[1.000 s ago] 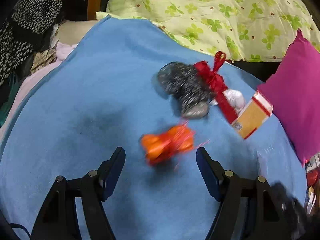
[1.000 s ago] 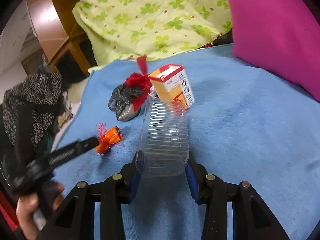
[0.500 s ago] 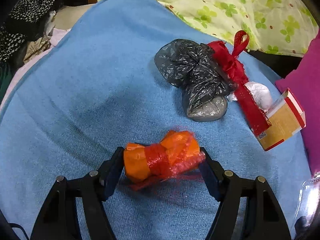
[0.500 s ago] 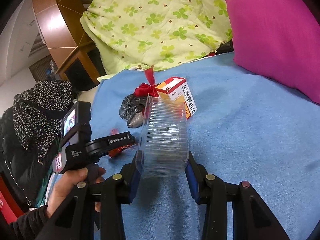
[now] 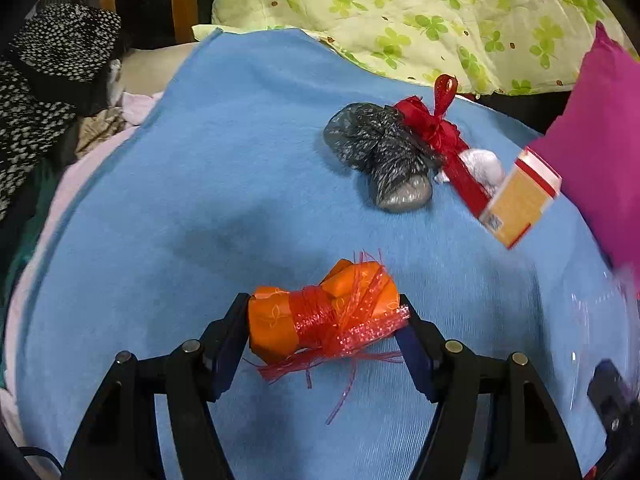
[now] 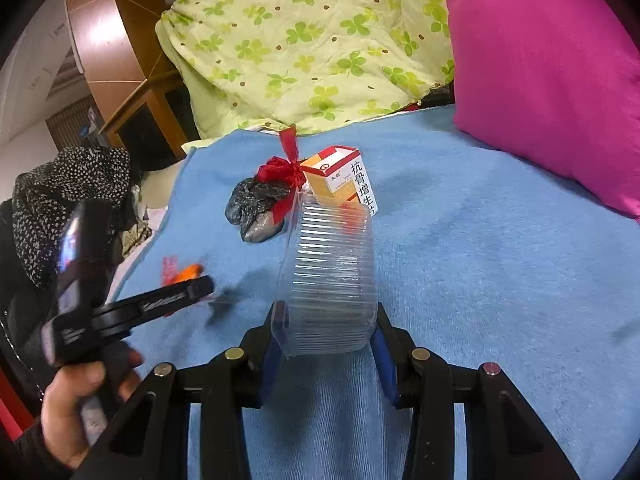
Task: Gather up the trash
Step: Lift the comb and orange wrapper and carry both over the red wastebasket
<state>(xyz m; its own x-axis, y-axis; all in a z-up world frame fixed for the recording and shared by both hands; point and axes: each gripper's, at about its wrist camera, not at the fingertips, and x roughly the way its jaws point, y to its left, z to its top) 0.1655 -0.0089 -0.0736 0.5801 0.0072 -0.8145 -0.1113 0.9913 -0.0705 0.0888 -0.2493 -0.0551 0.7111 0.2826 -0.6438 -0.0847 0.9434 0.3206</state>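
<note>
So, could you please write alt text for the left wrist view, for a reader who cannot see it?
The left gripper holds an orange wrapper tied with red mesh ribbon between its fingers, above a blue blanket. Further back lie a crumpled black bag, a red ribbon and an orange box; a pink pillow is at the right.

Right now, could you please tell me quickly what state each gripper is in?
Left gripper: closed on the orange wrapper bundle.
Right gripper: closed on the clear plastic container.
</note>
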